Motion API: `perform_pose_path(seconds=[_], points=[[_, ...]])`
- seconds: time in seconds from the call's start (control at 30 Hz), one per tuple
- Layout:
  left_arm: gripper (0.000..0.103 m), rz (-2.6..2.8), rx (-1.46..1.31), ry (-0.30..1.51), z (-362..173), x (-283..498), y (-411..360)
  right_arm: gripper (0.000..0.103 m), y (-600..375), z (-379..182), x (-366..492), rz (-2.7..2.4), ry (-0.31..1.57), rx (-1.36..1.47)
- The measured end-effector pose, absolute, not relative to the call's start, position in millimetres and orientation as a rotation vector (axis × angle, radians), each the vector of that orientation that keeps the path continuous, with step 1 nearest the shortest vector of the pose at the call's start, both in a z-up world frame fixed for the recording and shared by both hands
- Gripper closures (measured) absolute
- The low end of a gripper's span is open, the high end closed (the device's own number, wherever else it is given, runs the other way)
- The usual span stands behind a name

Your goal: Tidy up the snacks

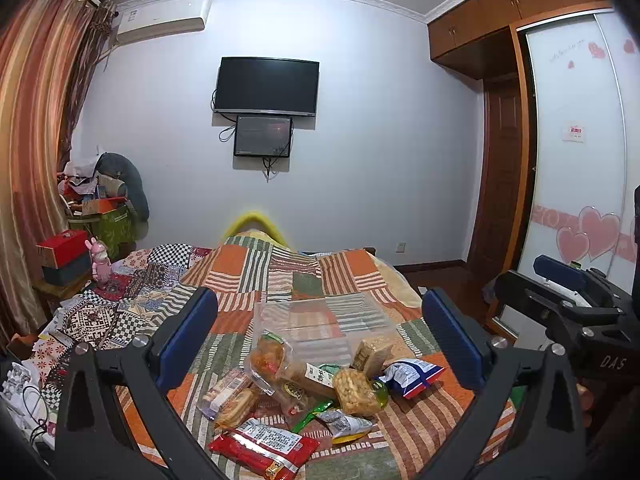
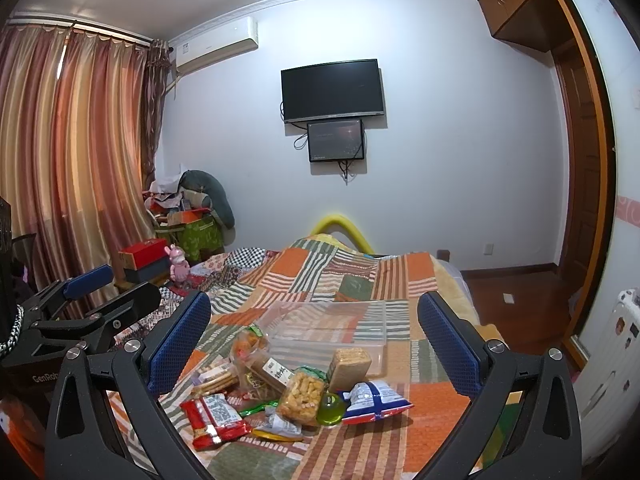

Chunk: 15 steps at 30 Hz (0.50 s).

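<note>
Several snack packets lie in a heap on the patchwork bedspread (image 1: 312, 276): a red packet (image 1: 264, 450), a blue-and-white bag (image 1: 414, 376), a tan cracker pack (image 1: 354, 392) and a green jelly cup (image 2: 331, 404). A clear plastic box (image 1: 320, 324) sits just behind the heap. My left gripper (image 1: 320, 336) is open and empty, held above the heap. My right gripper (image 2: 316, 344) is open and empty, also above the heap; it shows at the right of the left wrist view (image 1: 560, 280). The red packet (image 2: 214, 416) and blue bag (image 2: 374, 400) show in the right wrist view too.
The bed fills the foreground; its right edge drops to a wooden floor (image 2: 520, 300). A pink toy (image 1: 100, 264), red box (image 1: 62, 246) and piled clutter (image 1: 108, 204) stand left by the curtains. A wardrobe (image 1: 576, 140) stands on the right.
</note>
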State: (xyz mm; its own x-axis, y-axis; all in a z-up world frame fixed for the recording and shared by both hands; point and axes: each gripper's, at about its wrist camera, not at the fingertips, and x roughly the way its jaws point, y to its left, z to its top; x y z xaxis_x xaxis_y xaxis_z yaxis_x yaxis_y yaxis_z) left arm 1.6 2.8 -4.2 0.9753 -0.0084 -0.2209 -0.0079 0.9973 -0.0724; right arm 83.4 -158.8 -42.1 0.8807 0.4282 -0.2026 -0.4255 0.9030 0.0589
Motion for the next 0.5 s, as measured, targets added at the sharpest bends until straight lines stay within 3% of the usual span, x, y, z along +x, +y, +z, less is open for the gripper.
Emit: perform_pose_path(seconds=[0.5], points=[[0.000,0.001,-0.069,0.222,-3.8,1.1,2.2,0.000,-160.3,-42.6,86.0,0.441,0.220,0.019]])
